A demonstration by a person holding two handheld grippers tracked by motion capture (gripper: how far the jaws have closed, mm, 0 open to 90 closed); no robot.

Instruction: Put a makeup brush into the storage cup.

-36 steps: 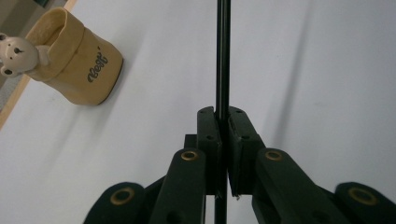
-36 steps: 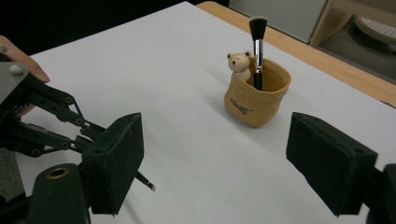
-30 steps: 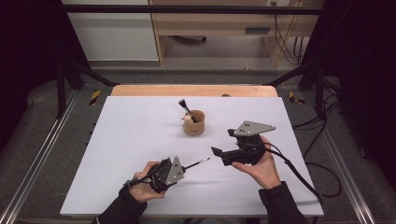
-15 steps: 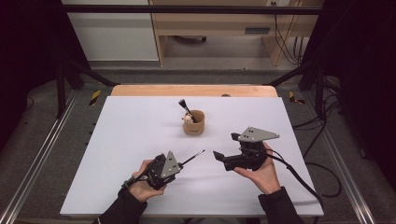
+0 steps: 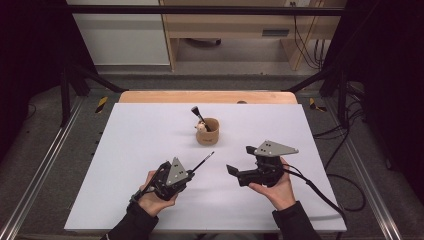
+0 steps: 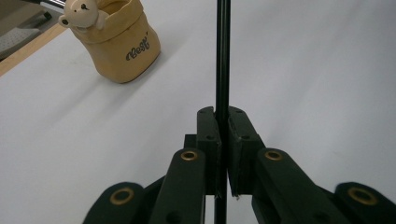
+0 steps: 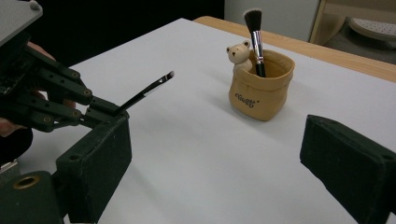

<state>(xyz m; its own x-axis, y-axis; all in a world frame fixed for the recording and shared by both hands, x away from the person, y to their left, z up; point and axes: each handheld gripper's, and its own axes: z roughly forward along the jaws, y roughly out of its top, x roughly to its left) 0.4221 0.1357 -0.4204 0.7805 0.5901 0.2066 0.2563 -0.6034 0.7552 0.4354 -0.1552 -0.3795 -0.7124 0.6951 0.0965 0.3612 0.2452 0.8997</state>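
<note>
Fingers of the left gripper (image 5: 186, 172) are clamping a thin black brush (image 5: 203, 162) low in the frame, while the right gripper (image 5: 239, 163) is waiting wide and empty. Farther up at centre, the bear cup (image 5: 208, 132) on the white surface (image 5: 130, 150) is already holding one brush (image 5: 197, 114), so dropping the second in is likely what remains.

Thin black brush (image 5: 203, 162) – slim straight handle, small angled tip, clamped near its rear end between the left claw (image 5: 189, 173) pads, raised off the white counter (image 5: 135, 150), slanting up – toward the tan pouch (image 5: 207, 132).
</note>
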